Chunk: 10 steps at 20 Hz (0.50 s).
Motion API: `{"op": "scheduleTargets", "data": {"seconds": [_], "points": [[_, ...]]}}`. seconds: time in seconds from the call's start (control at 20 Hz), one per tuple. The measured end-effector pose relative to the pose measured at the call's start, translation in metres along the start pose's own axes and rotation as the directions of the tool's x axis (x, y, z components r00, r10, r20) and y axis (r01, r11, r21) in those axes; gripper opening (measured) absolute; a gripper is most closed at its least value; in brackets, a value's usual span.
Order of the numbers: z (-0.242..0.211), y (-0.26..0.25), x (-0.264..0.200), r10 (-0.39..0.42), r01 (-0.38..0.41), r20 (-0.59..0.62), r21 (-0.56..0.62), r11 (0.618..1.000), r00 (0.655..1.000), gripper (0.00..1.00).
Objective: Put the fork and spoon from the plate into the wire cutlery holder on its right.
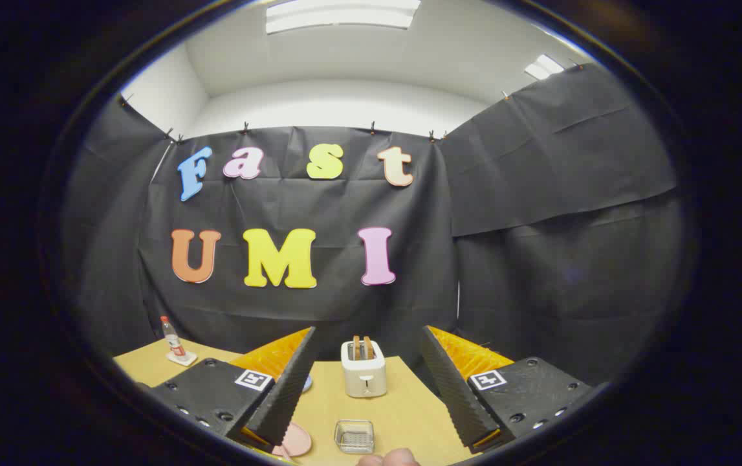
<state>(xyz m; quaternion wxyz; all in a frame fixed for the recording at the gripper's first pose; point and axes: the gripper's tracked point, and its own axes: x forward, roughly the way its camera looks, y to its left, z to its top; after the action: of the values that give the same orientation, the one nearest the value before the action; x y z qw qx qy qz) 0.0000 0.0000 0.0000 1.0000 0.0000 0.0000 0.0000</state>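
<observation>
Table: a pale wooden tabletop [403, 401] runs ahead of the gripper to the black cloth wall; every task thing lies at its near end, low between the fingers.
Gripper: the two-finger gripper [371, 395] hangs above the table, its fingers spread wide with nothing between them but open table. It touches nothing.
Toaster: a cream two-slot toaster [363, 369] with two brown slices standing up in it sits beyond the fingers, mid-table. It plays no part in the task.
Plate: a pink round plate [297, 440] lies just beside the left finger, which covers a good part of it. I cannot make out a fork or a spoon on the part that shows.
Holder: a small square wire cutlery holder [354, 435] stands to the right of the plate, near it but apart. It looks empty, though the mesh is small and dim.
Bottle: a small clear bottle with a red cap [172, 338] stands on a white coaster at the far left.
Hand: fingertips of a person's hand [389, 459] peek in nearest the camera, cut off.
Progress: by my judgement nothing is in the holder yet, so both pieces are left to move, and the first pickup has not begun.
</observation>
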Motion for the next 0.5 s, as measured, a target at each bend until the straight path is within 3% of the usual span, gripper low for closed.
{"op": "scheduleTargets", "data": {"seconds": [0.5], "points": [[-0.033, 0.027, -0.009, 0.107, -0.11, -0.061, -0.052, 0.993, 0.992, 0.95]]}}
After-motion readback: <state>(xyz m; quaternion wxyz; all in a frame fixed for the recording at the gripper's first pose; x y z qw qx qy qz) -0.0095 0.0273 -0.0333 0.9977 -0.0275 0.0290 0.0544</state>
